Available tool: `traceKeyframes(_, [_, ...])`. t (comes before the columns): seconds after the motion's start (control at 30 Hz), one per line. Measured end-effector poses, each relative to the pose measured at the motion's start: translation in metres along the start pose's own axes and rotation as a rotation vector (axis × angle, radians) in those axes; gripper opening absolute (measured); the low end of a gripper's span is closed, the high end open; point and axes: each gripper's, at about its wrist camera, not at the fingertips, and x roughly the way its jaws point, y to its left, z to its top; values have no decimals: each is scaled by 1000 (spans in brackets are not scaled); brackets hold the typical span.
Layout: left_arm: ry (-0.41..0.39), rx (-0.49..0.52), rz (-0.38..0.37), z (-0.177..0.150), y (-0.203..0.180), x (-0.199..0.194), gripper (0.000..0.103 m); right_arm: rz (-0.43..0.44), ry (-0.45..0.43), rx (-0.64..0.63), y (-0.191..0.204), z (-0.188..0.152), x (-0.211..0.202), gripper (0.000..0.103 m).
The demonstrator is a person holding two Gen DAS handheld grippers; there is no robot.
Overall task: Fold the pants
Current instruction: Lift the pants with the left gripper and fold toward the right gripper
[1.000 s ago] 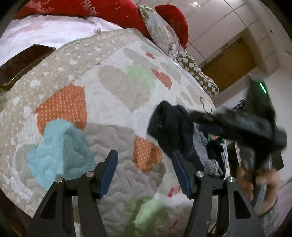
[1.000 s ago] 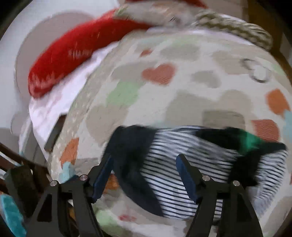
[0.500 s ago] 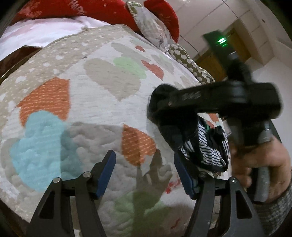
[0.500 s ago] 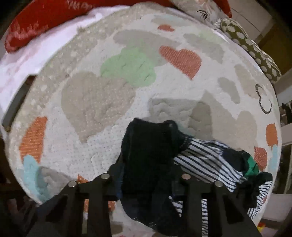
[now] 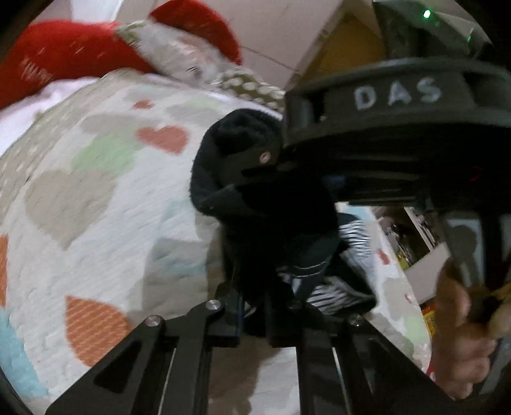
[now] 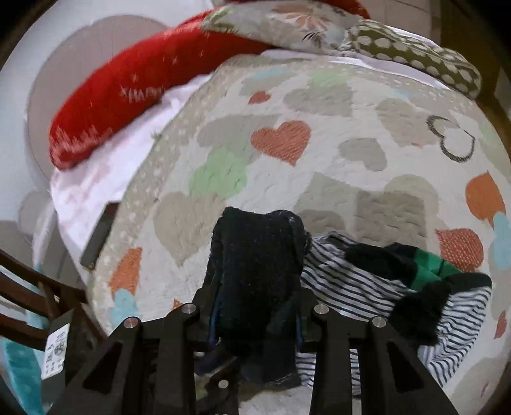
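Between the closed fingers of my right gripper (image 6: pixel 255 319) hangs a bunched fold of the dark pants (image 6: pixel 255 271), thick, fuzzy, near-black fabric standing up in front of the jaws and drooping below them. My left gripper (image 5: pixel 252 322) is pinched shut too, on a lower part of the same dark pants (image 5: pixel 271 230), whose cloth rises straight ahead of it.

Only the left view shows my right tool from the side: its black body, lettered "DAS", fills the upper right, and my right hand (image 5: pixel 460 335) wraps the handle just right of the left fingers. That tool hides much of what lies beyond.

The right view gives the wider picture. Just right of the pants, touching them, lies a black-and-white striped garment (image 6: pixel 367 287) with a black and green piece (image 6: pixel 424 265) lying on it. Everything rests on a white quilt with hearts (image 6: pixel 319 166). Far ahead, along the quilt's far edge, sit a red pillow (image 6: pixel 127 95), a floral pillow (image 6: pixel 287 28) and a dotted olive pillow (image 6: pixel 421 60). Low to my left is a dark wooden frame (image 6: pixel 35 306).
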Motion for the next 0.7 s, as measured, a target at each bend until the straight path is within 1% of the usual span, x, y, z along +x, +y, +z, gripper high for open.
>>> traceKeyframes(0.07, [7, 38, -9, 1, -22, 1, 9, 32, -34, 28, -18, -5, -16, 36])
traceKeyframes(0.17, [47, 94, -22, 3, -54, 15, 9, 90, -95, 93, -55, -17, -42, 36])
traceKeyframes(0.23, [80, 144, -28, 0, -77, 28, 9, 117, -144, 154, -90, -32, -58, 36])
traceKeyframes(0.3, [113, 192, -36, -6, -93, 36, 11, 131, -180, 227, -126, -48, -67, 39])
traceKeyframes(0.33, [132, 203, -46, -10, -97, 38, 13, 126, -195, 267, -145, -58, -69, 40])
traceKeyframes(0.37, [155, 205, -58, -14, -99, 38, 13, 115, -206, 303, -161, -67, -69, 44])
traceKeyframes(0.4, [169, 205, -65, -17, -100, 36, 15, 101, -216, 350, -181, -78, -69, 50])
traceKeyframes(0.43, [183, 202, -73, -19, -101, 34, 17, 93, -224, 393, -196, -88, -69, 63])
traceKeyframes(0.5, [183, 196, -77, -20, -97, 27, 21, 79, -263, 470, -225, -107, -78, 64])
traceKeyframes(0.57, [170, 178, -57, -16, -92, 22, 22, 74, -308, 495, -238, -117, -93, 64])
traceKeyframes(0.6, [167, 169, -49, -13, -89, 22, 22, 71, -345, 503, -242, -121, -103, 64])
traceKeyframes(0.63, [170, 155, -29, -8, -87, 26, 22, 83, -391, 505, -243, -123, -113, 64])
traceKeyframes(0.67, [172, 145, -14, -4, -86, 30, 22, 125, -429, 500, -241, -123, -121, 63])
traceKeyframes(0.7, [175, 140, -10, 0, -85, 36, 23, 172, -449, 491, -239, -121, -125, 63])
